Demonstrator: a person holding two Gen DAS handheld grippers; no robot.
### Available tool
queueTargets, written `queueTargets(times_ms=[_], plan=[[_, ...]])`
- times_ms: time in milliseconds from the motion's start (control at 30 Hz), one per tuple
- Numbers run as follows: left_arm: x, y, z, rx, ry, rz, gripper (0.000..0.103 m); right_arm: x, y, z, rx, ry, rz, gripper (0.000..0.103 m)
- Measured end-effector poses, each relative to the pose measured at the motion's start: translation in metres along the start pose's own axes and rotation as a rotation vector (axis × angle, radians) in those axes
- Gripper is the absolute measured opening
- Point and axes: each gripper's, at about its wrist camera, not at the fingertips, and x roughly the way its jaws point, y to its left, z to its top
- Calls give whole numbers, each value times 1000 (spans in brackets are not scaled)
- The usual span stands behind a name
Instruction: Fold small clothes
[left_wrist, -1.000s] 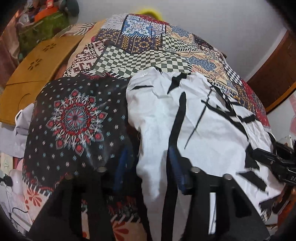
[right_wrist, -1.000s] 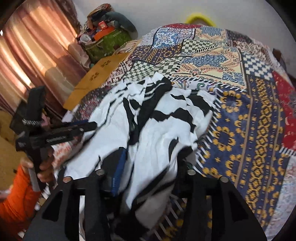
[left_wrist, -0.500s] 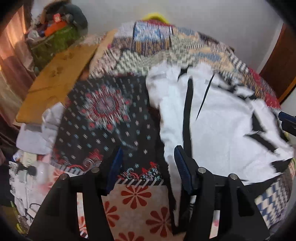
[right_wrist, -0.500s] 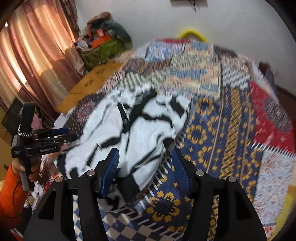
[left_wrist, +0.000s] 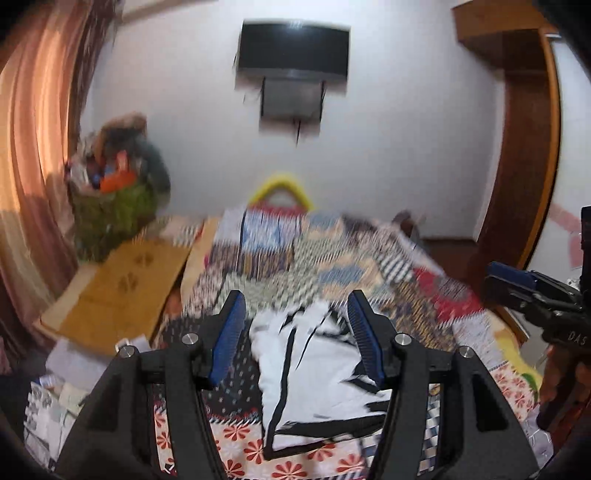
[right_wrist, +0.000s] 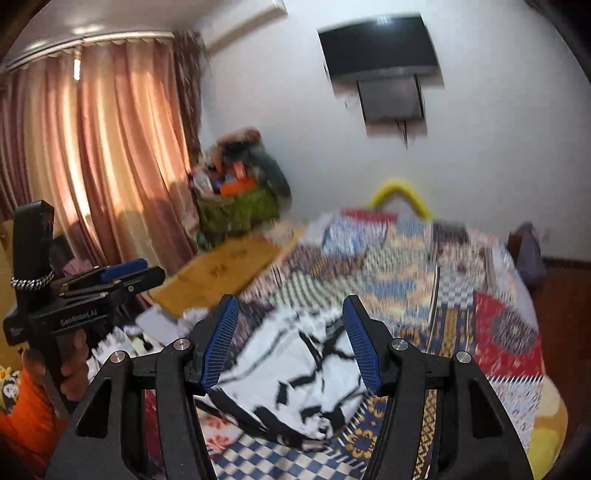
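A white garment with black streaks lies folded on the patchwork bedspread; it also shows in the right wrist view. Beside it on the left lies a dark patterned cloth. My left gripper is open and empty, raised above the garment. My right gripper is open and empty, also lifted above it. The left gripper appears from the side in the right wrist view, and the right gripper appears in the left wrist view.
A wooden board leans at the bed's left. A green bag of clutter stands by the curtain. A TV hangs on the wall. A wooden door frame is at the right.
Both grippers let go of the white garment, opened and lifted up and back from it. The garment now lies on the bed. Both views tilted up toward the wall.
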Motion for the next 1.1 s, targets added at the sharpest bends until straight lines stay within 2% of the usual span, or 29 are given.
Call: queueTargets(times_ms=[133, 267, 367, 467, 567, 667, 1100], plan=[[-39, -18, 1, 31, -108, 25, 59, -30, 24, 3, -36, -91, -3, 55], [-65, -29, -5, 37, -167, 42, 74, -48, 41, -4, -46, -143, -23, 56], [-78, -33, -11, 36, -192, 44, 87, -53, 48, -12, -39, -147, -41, 70], [-88, -37, -17, 36, -212, 43, 95, -54, 50, -18, -48, -152, -86, 83], [-93, -40, -21, 39, -222, 39, 103, -57, 51, -20, -47, -161, -118, 91], [-96, -41, -24, 39, -226, 41, 103, -62, 52, -22, -51, -179, -146, 103], [-96, -42, -28, 16, -220, 35, 103, -66, 55, -25, -61, -183, -166, 103]])
